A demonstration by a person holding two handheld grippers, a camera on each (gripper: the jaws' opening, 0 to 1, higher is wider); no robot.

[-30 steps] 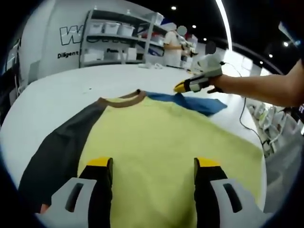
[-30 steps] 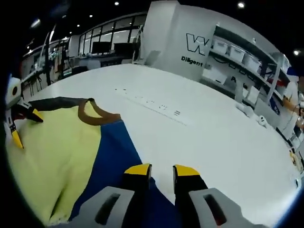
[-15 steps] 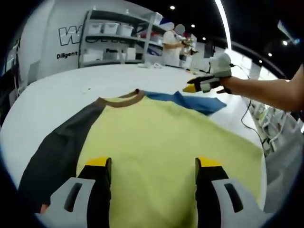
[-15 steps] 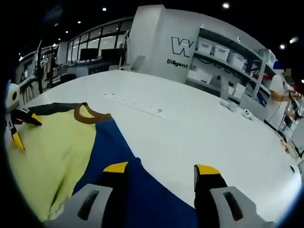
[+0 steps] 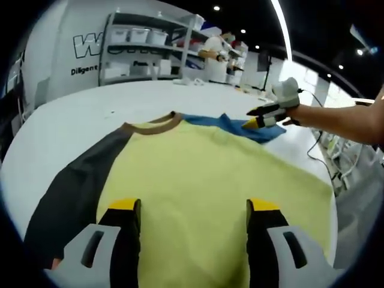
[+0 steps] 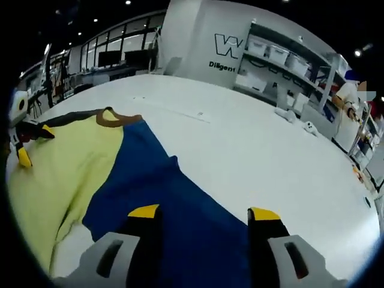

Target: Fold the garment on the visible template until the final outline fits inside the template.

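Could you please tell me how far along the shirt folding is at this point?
Little looks done: the shirt lies spread flat, dark sleeve out. In hand: the right tongs hover open over the blue sleeve; the left tongs wait open above the yellow body. All folds remain.

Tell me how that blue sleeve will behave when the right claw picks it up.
The blue sleeve will probably hang limp: it lies flat with soft creases on the white table. It looks thin and light, so the open right claw should lift it easily. It joins the yellow body, so pulling will likely drag that cloth along.
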